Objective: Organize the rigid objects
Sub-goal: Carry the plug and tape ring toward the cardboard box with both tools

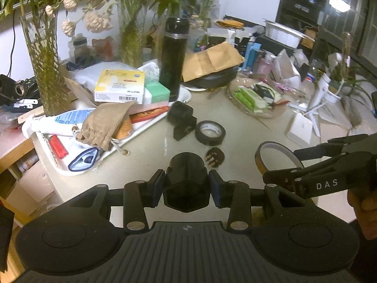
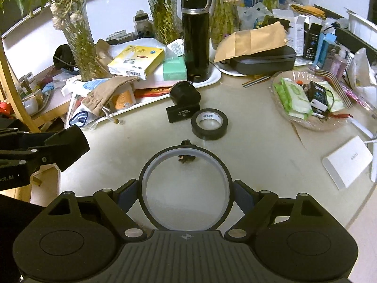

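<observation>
Left gripper (image 1: pixel 186 185) fingers clamp a black cylindrical block (image 1: pixel 186 176); right gripper (image 2: pixel 186 194) fingers grip a thin tape ring (image 2: pixel 186 188) above the table (image 2: pixel 271 146).

We see the left gripper (image 1: pixel 186 185) and right gripper (image 2: pixel 186 194): matte black linkages, silver pivot pins, blue finger pads (image 1: pixel 216 188), ribbed bases.
</observation>
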The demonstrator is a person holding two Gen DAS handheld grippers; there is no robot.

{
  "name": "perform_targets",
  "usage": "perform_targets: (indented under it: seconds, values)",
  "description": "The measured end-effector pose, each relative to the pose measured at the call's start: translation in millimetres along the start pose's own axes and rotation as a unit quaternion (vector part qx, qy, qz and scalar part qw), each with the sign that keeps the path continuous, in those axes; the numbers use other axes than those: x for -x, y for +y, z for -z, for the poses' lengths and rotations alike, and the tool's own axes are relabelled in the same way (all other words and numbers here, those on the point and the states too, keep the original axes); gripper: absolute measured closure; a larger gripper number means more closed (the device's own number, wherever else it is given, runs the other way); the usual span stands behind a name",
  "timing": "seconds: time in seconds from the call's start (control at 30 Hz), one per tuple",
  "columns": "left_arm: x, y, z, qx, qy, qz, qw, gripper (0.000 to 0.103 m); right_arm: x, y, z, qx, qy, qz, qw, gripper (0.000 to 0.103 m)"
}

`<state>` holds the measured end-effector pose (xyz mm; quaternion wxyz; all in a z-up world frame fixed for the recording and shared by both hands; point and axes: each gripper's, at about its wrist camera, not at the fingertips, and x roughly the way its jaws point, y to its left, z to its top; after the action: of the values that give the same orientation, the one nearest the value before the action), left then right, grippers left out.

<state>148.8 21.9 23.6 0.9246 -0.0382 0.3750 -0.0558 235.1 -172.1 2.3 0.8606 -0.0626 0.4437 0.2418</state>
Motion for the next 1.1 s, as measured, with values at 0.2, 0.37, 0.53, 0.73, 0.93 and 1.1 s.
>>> perform_targets:
  seconds: [0.2,0.37,0.53,0.73,0.93,1.1]
  values:
    - [16,-12,9,-0.017,0.005,0.007,0.9998,0.063,20,-2,18,-0.007,-0.004,0.001,1.000,0.016]
    - [28,-17,18,-0.024,0.011,0.016,0.9995,0.063,36,-2,36,-0.015,-0.007,0.000,1.000,0.016]
    - [37,-19,27,-0.027,0.018,0.021,0.9992,0.063,49,0,55,-0.020,-0.011,-0.001,1.000,0.016]
    - [45,-27,46,-0.038,0.030,0.030,0.9984,0.063,59,2,74,-0.028,-0.015,-0.004,0.999,0.016]
    - [47,-33,61,-0.037,0.047,0.039,0.9974,0.063,65,5,86,-0.021,-0.020,-0.002,1.000,0.016]
    - [43,-39,66,-0.040,0.055,0.056,0.9962,0.063,68,6,93,-0.018,-0.025,-0.009,0.999,0.016]
